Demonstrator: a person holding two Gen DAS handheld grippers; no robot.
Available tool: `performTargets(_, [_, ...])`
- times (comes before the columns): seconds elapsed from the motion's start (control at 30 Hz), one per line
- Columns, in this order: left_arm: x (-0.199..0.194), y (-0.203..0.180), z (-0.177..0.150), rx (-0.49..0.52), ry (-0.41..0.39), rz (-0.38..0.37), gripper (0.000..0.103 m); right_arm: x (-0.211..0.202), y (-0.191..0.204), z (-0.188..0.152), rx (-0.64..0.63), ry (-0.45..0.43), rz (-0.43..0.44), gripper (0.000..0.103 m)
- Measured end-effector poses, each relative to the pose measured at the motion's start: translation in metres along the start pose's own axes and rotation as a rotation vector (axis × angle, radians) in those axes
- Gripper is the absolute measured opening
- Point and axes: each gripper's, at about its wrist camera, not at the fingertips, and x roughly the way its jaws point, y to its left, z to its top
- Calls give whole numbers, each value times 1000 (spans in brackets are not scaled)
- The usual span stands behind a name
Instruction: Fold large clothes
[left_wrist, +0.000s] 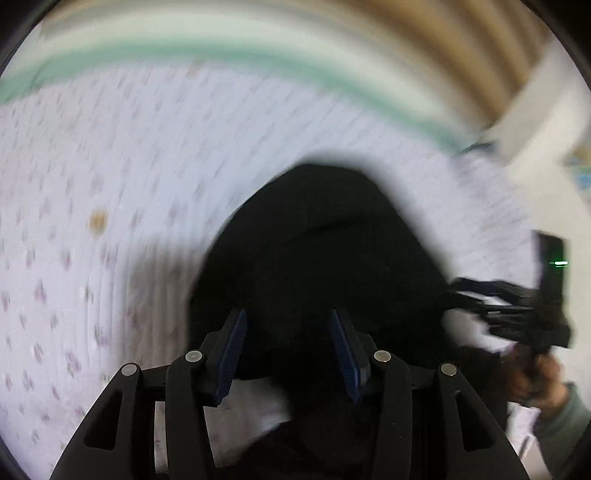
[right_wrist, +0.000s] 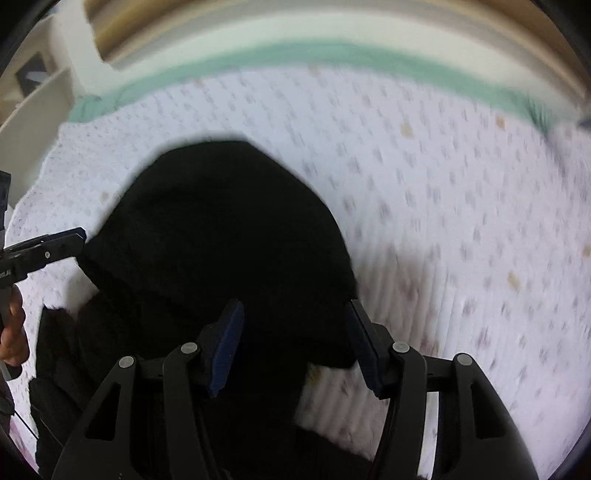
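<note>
A large black garment (left_wrist: 325, 243) lies bunched on a white bedspread with small purple flowers (left_wrist: 92, 184). My left gripper (left_wrist: 288, 332) is open, its jaws wide apart just above the near part of the garment. My right gripper (right_wrist: 295, 328) is also open over the garment (right_wrist: 214, 229), near its right edge. The right gripper shows in the left wrist view (left_wrist: 517, 306) at the garment's right side. The left gripper shows in the right wrist view (right_wrist: 55, 243) at the garment's left side. Both views are blurred by motion.
The bedspread (right_wrist: 461, 221) covers the bed around the garment. A green band of bedding (right_wrist: 332, 55) runs along the far edge, with a wooden headboard (right_wrist: 480, 22) behind. White furniture (left_wrist: 535, 110) stands at the bed's side.
</note>
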Motion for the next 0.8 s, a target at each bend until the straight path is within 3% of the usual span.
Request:
performTargets(0.03, [25,7,-2,-15,77,15,48,17,-8,-4,32,64,30,62])
performTargets(0.07, [36,8,-4,-15,89,21,49,28,-16,-7,78,94,73,62])
performTargets(0.13, [36,-1,1,50,98,55,49,28,-27,-6,123,93,108,63])
performTargets(0.2, [23,-8,6,85,107,74,49,9,-25,-2,64,65,89,64])
performTargets(0.27, [-7,-14,10,133,42,38,48,-23,-32,1,-15,17,66,64])
performTargets(0.37, [-59,-13,25,138,-94,-86,49,-65,-32,16,-82,-92,69,70])
performTargets(0.43, [-76,-7,47,112,-161,-121,58,-76,-35,39,-85,-153,80,79])
performTargets(0.47, [-75,-3,57,107,-168,-123,73,-76,-36,54,-82,-169,96,86])
performTargets(0.5, [-69,2,69,102,-159,-117,78,-75,-38,68,-78,-176,113,88])
performTargets(0.57, [-46,15,91,62,-104,-103,78,-62,-44,93,-71,-147,155,88])
performTargets(0.6, [-28,23,102,28,-51,-93,78,-44,-50,107,-64,-110,209,88])
performTargets(0.63, [-15,29,107,5,-8,-96,78,-25,-59,120,-44,-60,321,88])
performTargets(0.67, [-3,34,108,-17,22,-121,78,-16,-59,104,-17,-34,372,88])
performTargets(0.7, [12,38,110,-38,58,-152,78,2,-68,110,39,-2,390,88])
performTargets(0.8, [48,38,111,-85,155,-264,78,35,-72,111,87,60,391,88])
